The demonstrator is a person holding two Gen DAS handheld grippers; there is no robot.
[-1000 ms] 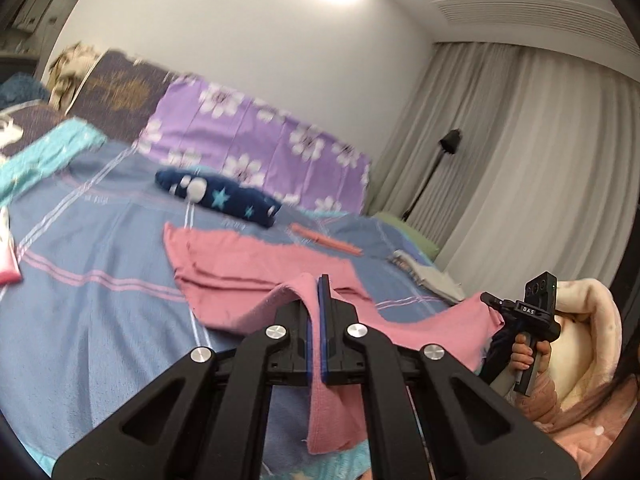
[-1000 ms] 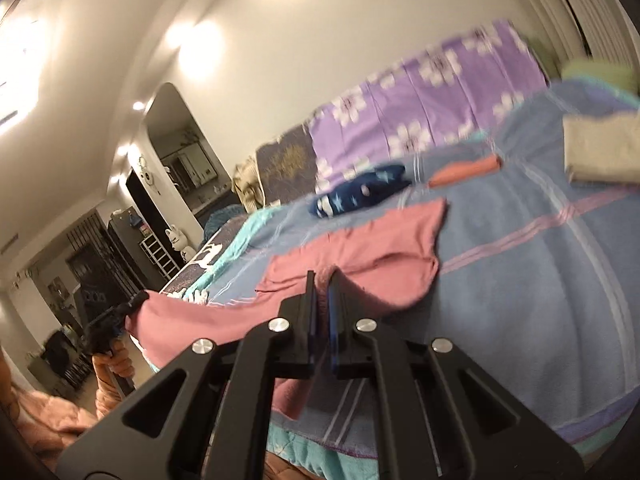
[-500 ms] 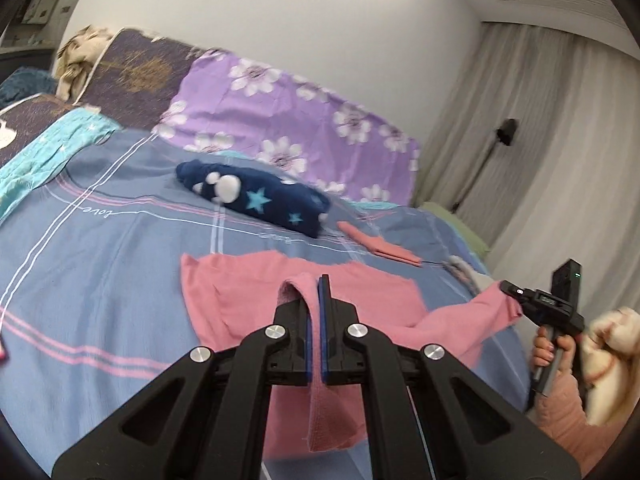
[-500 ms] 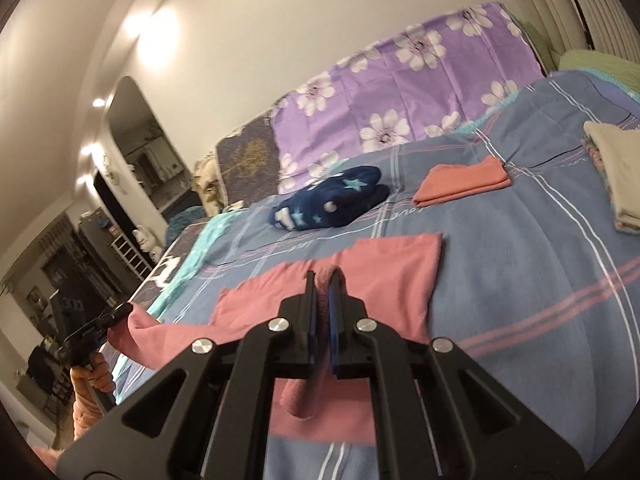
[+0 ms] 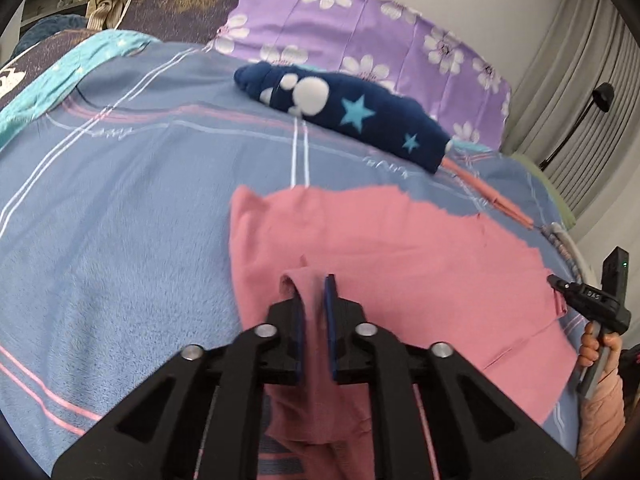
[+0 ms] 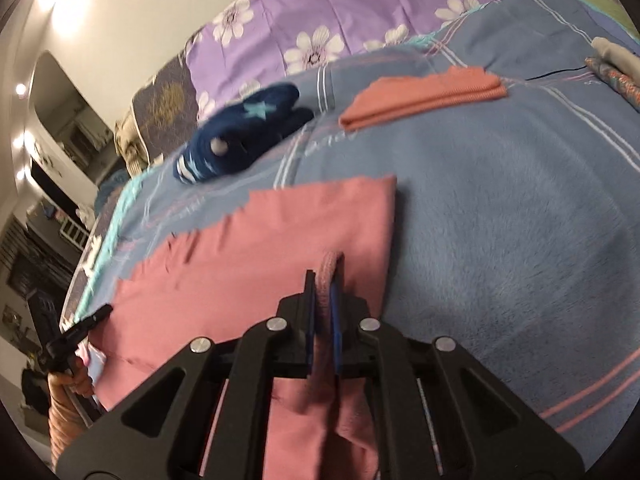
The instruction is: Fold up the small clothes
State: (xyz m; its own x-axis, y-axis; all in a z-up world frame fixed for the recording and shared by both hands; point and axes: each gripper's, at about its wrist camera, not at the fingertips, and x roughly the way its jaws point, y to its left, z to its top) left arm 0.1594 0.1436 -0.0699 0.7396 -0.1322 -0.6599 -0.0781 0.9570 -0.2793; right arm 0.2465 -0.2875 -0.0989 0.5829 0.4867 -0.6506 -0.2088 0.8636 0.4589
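A pink garment (image 5: pixel 400 252) lies spread on the blue bed cover (image 5: pixel 120 220); it also shows in the right wrist view (image 6: pixel 260 248). My left gripper (image 5: pixel 314 292) has its jaws slightly parted with a fold of the garment's near edge between them. My right gripper (image 6: pixel 324 292) is shut on a rolled fold of the same garment near its right edge. The left wrist view shows the right gripper (image 5: pixel 588 300) at the garment's far corner. The right wrist view shows the left gripper (image 6: pixel 76 332) at the left corner.
A navy star-patterned item (image 5: pixel 344 112) lies beyond the garment, also in the right wrist view (image 6: pixel 240 136). A folded orange cloth (image 6: pixel 424 92) and a stack of folded clothes (image 6: pixel 616 64) lie at the right. Purple flowered pillows (image 5: pixel 360 24) line the bed's head.
Both grippers have carried the garment's near edge forward and down over the bed. The garment now lies flatter and closer below. The left jaws have parted slightly.
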